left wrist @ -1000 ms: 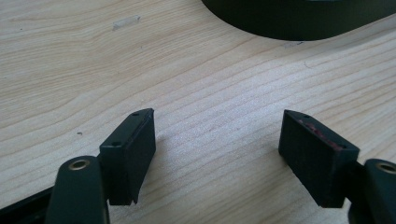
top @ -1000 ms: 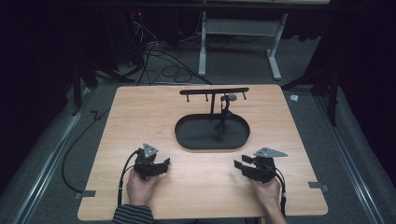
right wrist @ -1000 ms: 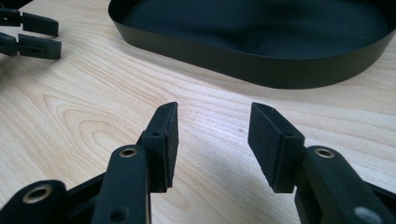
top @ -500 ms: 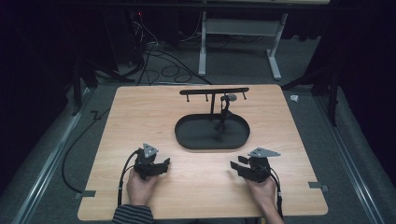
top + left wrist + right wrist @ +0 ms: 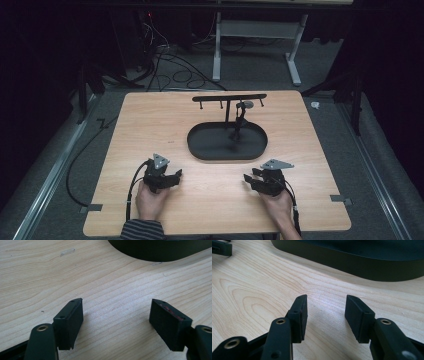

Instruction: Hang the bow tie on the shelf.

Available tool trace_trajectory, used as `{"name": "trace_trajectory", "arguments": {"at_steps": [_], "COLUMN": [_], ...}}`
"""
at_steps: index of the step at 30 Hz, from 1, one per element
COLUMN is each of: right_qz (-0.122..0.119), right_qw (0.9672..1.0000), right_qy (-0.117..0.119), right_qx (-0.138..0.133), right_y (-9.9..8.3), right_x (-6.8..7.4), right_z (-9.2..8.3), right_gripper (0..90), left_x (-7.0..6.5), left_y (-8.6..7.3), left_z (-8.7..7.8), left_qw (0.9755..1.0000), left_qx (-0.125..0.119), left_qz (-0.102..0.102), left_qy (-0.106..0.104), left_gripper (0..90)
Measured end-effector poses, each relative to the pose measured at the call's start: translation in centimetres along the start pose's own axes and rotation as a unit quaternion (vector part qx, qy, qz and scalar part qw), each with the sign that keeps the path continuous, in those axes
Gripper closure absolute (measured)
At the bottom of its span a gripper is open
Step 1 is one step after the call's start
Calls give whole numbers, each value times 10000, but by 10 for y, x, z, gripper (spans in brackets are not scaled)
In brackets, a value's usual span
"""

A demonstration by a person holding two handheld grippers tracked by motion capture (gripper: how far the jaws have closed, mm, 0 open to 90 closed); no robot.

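Note:
A black oval tray (image 5: 202,145) lies in the middle of the wooden table (image 5: 150,120). From it rises a T-shaped black stand (image 5: 229,98) with small hooks under its bar. A small dark item with a pale round top (image 5: 245,106) hangs from the bar's right part, down toward the tray. My left gripper (image 5: 172,177) rests near the front left, open with nothing between its jaws (image 5: 116,302). My right gripper (image 5: 250,181) sits at the front right, open and empty too (image 5: 326,298). The tray's wall (image 5: 160,251) (image 5: 362,263) stands ahead of both.
In the right gripper view, the left gripper (image 5: 220,248) shows at the top left corner. Cables trail from both grippers off the table's front edge. Grey floor, cables and a white desk frame (image 5: 295,55) lie beyond the table's far edge.
My right gripper has slid a little to the left along the table's front. The left gripper has stayed where it was.

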State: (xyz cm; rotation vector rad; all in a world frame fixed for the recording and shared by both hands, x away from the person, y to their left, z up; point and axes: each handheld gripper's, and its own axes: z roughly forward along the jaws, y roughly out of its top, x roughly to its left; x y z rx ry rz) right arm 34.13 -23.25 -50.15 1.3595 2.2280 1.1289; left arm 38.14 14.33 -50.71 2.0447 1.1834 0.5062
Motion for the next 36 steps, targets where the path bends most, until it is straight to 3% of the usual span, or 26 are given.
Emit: {"name": "trace_trajectory", "arguments": {"at_steps": [13, 20, 36], "right_qz": [-258, -717, -713], "right_qw": [9995, 9965, 9966], "right_qy": [-140, -371, -363], "right_qx": [114, 196, 202], "right_y": [1, 1, 1], "right_x": [8, 17, 17], "right_z": [5, 7, 7], "right_gripper": [507, 463, 461], "left_x": [0, 0, 0], "left_y": [0, 0, 0], "left_z": [0, 0, 0], "left_qw": [10000, 10000, 10000], "left_qx": [-1, -1, -1], "left_qz": [-1, -2, -2], "left_qy": [0, -1, -1], "left_gripper": [277, 277, 277]}}
